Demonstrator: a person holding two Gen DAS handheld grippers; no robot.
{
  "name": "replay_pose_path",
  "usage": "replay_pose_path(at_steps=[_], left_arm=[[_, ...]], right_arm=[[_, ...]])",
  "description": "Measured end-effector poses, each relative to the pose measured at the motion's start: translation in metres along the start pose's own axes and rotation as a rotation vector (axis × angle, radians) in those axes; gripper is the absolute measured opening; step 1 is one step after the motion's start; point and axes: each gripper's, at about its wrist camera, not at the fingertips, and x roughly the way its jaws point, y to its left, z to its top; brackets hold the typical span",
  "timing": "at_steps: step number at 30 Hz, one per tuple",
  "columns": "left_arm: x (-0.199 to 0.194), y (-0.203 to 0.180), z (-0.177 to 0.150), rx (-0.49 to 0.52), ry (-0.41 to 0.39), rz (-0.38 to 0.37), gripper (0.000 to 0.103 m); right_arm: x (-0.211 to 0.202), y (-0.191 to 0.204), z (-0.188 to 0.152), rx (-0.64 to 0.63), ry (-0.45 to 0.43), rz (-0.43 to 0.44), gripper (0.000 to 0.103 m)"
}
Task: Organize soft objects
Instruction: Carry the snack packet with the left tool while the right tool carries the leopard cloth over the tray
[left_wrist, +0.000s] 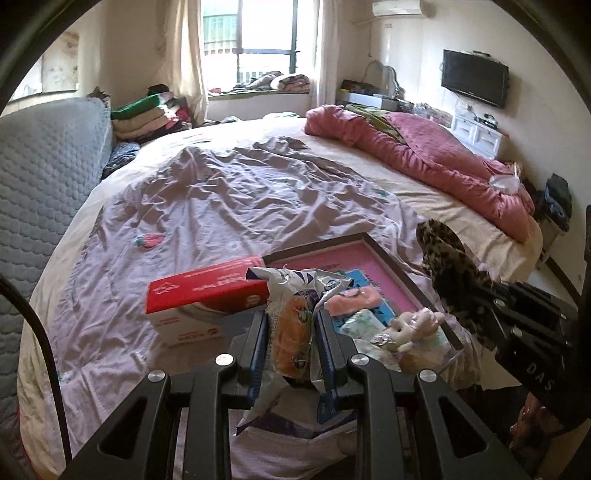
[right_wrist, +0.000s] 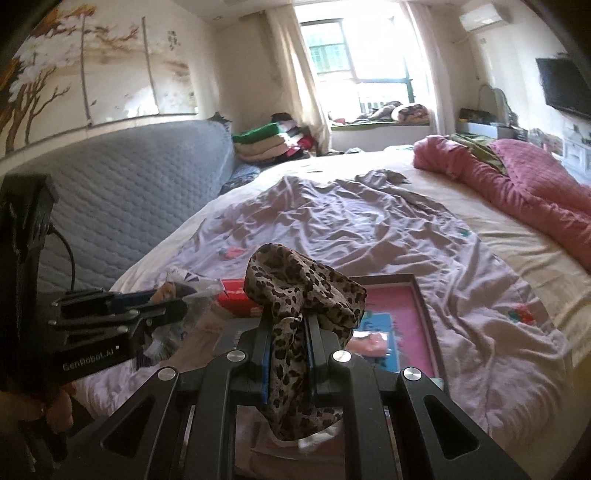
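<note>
My left gripper is shut on a crinkly white plastic packet with an orange item inside, held above the near edge of the bed. My right gripper is shut on a leopard-print cloth, which hangs down between the fingers; the cloth also shows at the right of the left wrist view. Below both lies a dark-framed tray with a pink bottom, holding a pink cloth, a small plush toy and wrapped packets. The left gripper shows at the left of the right wrist view.
A red and white box stands on the bed left of the tray. The bed carries a wrinkled lilac sheet and a bunched pink quilt at the far right. A grey padded headboard is at the left. Folded blankets are stacked beyond.
</note>
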Motion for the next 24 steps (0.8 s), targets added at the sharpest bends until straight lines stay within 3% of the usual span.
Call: replay_pose_path(at_steps=[14,24], left_arm=[[0.046,-0.039,-0.003,0.057,0.077,-0.031,0.026],[0.105,-0.045,-0.013,0.018,0.189,-0.087,0.027]], right_arm=[[0.007,-0.048,-0.011,0.085,0.017,-0.054,0.014],[0.048,-0.077,-0.025,0.127,0.119,-0.094,0.015]])
